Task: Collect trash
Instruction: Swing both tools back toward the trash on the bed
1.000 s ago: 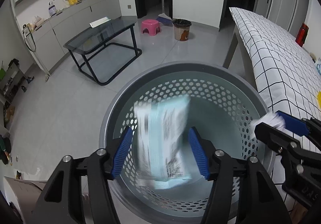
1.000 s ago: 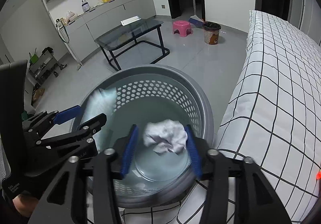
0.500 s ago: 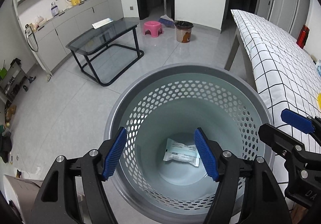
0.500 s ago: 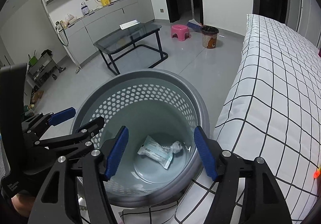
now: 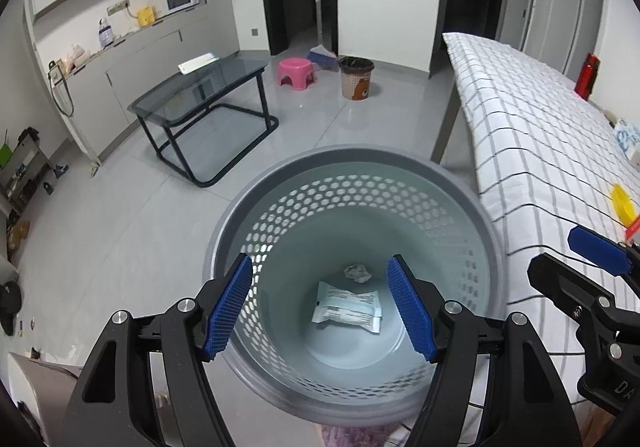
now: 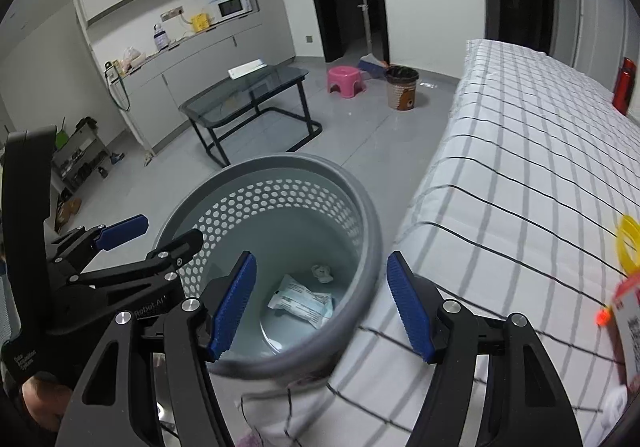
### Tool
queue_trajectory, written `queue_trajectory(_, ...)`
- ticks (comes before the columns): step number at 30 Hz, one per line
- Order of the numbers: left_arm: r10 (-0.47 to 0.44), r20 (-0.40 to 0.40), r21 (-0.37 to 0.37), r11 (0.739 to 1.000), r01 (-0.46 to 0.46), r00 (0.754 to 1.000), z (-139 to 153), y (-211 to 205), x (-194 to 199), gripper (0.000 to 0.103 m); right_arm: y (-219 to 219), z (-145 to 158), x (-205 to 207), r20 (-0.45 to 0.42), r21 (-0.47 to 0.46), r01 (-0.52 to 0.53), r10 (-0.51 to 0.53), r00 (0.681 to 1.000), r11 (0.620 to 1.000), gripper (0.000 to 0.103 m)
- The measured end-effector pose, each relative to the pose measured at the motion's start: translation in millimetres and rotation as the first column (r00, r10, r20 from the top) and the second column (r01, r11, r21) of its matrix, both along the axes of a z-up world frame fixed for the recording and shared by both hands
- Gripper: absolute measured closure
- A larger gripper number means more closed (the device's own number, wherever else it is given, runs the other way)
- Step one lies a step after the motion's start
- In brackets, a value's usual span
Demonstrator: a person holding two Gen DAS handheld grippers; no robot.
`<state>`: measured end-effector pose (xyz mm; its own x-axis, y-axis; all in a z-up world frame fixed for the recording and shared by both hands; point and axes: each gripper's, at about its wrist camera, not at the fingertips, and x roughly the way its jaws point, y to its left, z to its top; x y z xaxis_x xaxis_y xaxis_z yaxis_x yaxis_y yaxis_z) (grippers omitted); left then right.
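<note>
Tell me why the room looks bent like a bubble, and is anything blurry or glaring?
Left wrist view: the fisheye lens curves the walls and darkens the corners; the grey basket and the packet in it look sharp; soft glare lies on the floor tiles. Right wrist view: same curving, but the basket's near rim and the checked cloth near the bottom are smeared.

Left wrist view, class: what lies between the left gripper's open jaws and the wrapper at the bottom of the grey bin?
Nothing: in the left wrist view, the left gripper hovers above the bin, with bare space down to the wrapper.
</note>
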<state>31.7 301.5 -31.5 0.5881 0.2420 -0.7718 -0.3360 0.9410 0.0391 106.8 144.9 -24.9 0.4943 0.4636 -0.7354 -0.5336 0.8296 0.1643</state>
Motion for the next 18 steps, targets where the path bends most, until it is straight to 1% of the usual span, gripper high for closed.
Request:
queue_trajectory(4, -0.041, 0.022, 0.004, 0.999, 0.041, 0.999, 9, -23, -4, 0.033, -26, 7, -13, 0.023, -0.004, 0.054, -0.054, 0.998, 0.999, 0.038)
queue_trajectory(11, -0.145, 0.059, 0.009, 0.989, 0.144, 0.988, 28, -81, -4, 0.032, -97, 24, -42, 0.087, -0.013, 0.176, -0.174, 0.981, 0.984, 0.038)
queue_trajectory(14, -0.199, 0.074, 0.009, 0.980, 0.199, 0.977, 36, -111, -3, 0.031, -133, 29, -54, 0.096, -0.004, 0.233, -0.232, 0.968, 0.972, 0.038)
queue_trajectory(18, -0.276, 0.093, 0.005, 0.961, 0.276, 0.957, 44, -155, -1, 0.030, -182, 35, -71, 0.109, 0.000, 0.319, -0.317, 0.942, 0.948, 0.038)
